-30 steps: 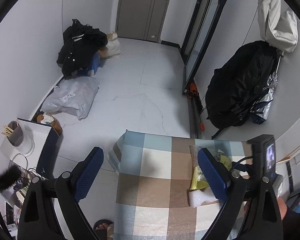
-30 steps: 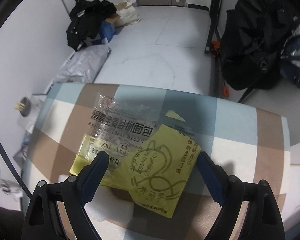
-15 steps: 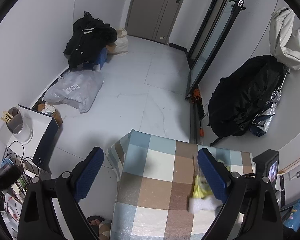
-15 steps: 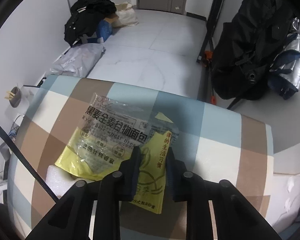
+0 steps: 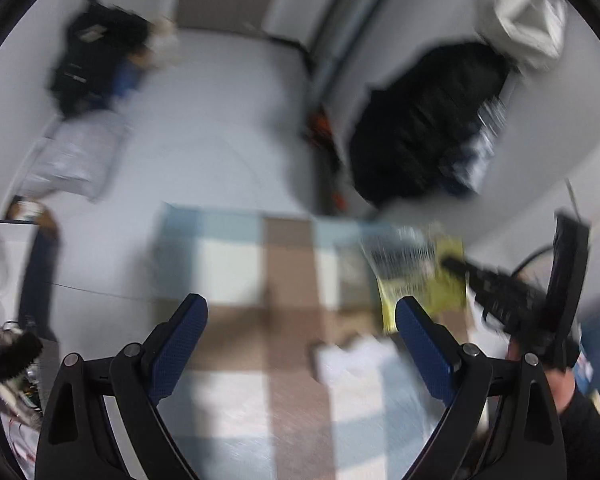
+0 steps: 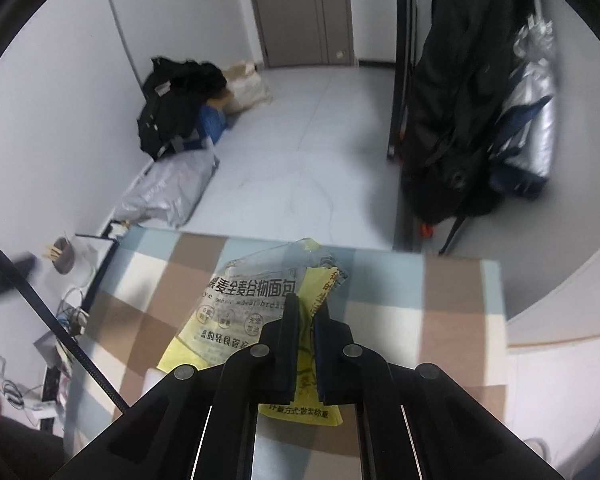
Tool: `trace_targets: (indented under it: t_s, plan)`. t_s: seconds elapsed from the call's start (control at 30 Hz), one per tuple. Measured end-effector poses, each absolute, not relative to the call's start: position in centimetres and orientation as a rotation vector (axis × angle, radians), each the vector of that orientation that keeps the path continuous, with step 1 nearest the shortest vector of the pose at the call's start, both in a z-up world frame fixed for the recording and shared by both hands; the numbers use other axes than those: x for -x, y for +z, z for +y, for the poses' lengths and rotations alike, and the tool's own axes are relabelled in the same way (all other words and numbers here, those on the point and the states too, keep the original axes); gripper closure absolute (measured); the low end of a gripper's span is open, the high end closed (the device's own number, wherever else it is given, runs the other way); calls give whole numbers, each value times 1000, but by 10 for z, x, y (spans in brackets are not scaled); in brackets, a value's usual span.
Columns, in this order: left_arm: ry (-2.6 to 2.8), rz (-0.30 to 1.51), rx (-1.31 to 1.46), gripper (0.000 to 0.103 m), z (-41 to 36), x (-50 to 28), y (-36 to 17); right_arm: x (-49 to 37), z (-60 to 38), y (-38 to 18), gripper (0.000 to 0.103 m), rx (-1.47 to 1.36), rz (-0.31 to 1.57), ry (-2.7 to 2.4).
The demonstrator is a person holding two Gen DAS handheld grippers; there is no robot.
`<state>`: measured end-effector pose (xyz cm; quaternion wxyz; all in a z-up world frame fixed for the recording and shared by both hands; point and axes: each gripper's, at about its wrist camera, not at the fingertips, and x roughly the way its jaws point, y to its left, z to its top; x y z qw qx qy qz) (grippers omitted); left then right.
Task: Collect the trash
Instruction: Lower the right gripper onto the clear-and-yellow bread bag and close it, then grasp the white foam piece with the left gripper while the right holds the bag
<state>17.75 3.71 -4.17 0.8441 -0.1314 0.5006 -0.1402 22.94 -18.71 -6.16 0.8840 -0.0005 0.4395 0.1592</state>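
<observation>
Left hand-held gripper point(image 5: 300, 320): jaws spread wide, nothing between the blue pads; it hangs over the checked desk point(image 5: 228, 256), the view blurred.
White foam piece point(image 5: 352, 364): lies on the desk near the 5 o'clock edge of the left wrist view, below the wrapper; by its look light and crumbly, a second piece of trash not yet taken.
Bread wrapper point(image 6: 236, 308): thin clear-and-yellow printed film, at the middle of the right wrist view, its far end curling up toward 12 o'clock and its near end in the jaws.
Right hand-held gripper point(image 6: 307, 320): pressed together, pinching the wrapper's yellow part at its near edge.
Handling, wrapper: judged very light, limp and slick; it will droop and flap from one pinched edge, so a firm bite well inside the margin, or on a doubled fold, suits it best.
Risk: film may slip out of smooth pads if swung quickly.
Surface: desk under a soft cloth of blue, brown and cream squares; the cloth may snag or lift with a low grasp.
Room: pale tiled floor point(image 6: 300, 140); black bag and grey parcel at 10 o'clock, a door at 12 o'clock, dark coat and silver bag hanging at 2 o'clock.
</observation>
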Motion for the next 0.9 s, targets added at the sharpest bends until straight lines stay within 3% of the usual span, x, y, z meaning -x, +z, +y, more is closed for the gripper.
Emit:
trace_targets:
  t_s: [0.63,0.87,0.9]
  plan:
    - [-419,1226,-95,10,-49,-169,-92,-115,-297,-19,97,-81,795,288]
    - [-431,1182,-198,10,-60,-163,-97,-88,-314,-25,97,-111,806,305]
    - [-434,1184,-210,14,-62,-163,-99,-84,-315,-26,97,-108,806,299]
